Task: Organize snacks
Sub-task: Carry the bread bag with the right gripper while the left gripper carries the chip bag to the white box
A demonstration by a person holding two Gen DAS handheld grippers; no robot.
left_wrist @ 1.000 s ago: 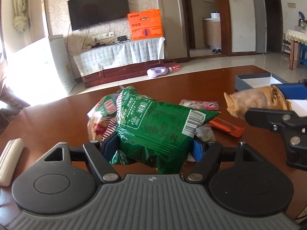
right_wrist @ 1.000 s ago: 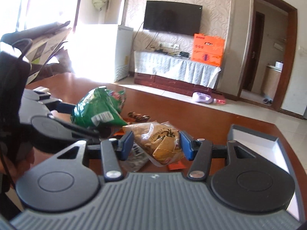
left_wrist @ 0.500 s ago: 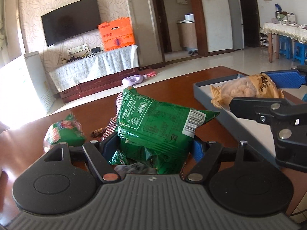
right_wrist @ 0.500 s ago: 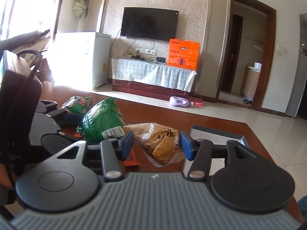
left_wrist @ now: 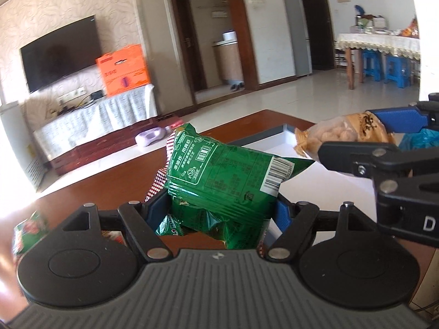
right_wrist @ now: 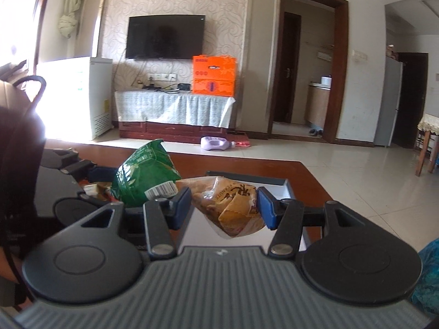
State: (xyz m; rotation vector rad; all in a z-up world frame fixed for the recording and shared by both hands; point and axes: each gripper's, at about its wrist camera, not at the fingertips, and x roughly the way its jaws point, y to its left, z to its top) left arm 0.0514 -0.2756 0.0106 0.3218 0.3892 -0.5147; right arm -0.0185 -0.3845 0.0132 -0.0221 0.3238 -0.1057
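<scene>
My left gripper (left_wrist: 223, 209) is shut on a green snack packet (left_wrist: 225, 172), held above the brown table with its barcode end toward the grey box (left_wrist: 274, 137). My right gripper (right_wrist: 223, 208) is shut on a tan peanut bag (right_wrist: 233, 205), carried over the near part of the same box (right_wrist: 274, 182). In the left wrist view the peanut bag (left_wrist: 337, 134) and the right gripper (left_wrist: 365, 139) hang over the box's white inside at the right. In the right wrist view the green packet (right_wrist: 145, 175) and the left gripper sit just to the left.
Another green snack packet (left_wrist: 27, 230) lies on the table (left_wrist: 96, 192) at the far left, with more wrappers under the left gripper. The table's far edge lies just beyond the box. Beyond it are tiled floor, a TV stand and an orange carton (right_wrist: 214, 75).
Both grippers have swung right with their packets, from over the snack pile to the grey box. The box has grown nearer in both views. The grips have not changed.
</scene>
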